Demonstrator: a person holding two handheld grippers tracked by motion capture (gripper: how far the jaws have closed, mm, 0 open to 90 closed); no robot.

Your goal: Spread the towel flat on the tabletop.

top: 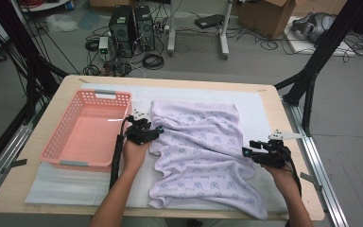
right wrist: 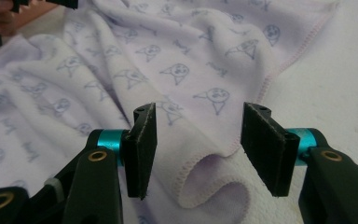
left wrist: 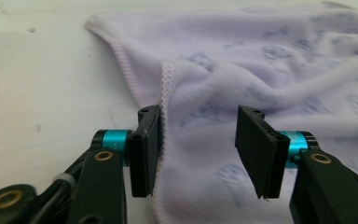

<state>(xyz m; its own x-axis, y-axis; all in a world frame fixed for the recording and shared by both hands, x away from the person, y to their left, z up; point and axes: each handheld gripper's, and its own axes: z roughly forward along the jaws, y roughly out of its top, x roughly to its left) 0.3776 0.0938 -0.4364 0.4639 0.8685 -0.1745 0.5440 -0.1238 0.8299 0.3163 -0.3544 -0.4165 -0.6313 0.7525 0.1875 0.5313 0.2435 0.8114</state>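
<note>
A pale wooden desk carries a white mat over most of its top, and on that mat a lilac towel printed with small blue figures lies rumpled, spreading from the middle of the desk toward its near edge and right side. A pink basket stands by the left edge, just beside the towel. The left gripper sits at the towel's left hem, jaws roughly half open, the stitched hem right beside one pad, nothing pinched. The right gripper sits at the towel's right edge near the desk's right side, jaws likewise half open over a curled-up fold of hem, not gripping it
</note>
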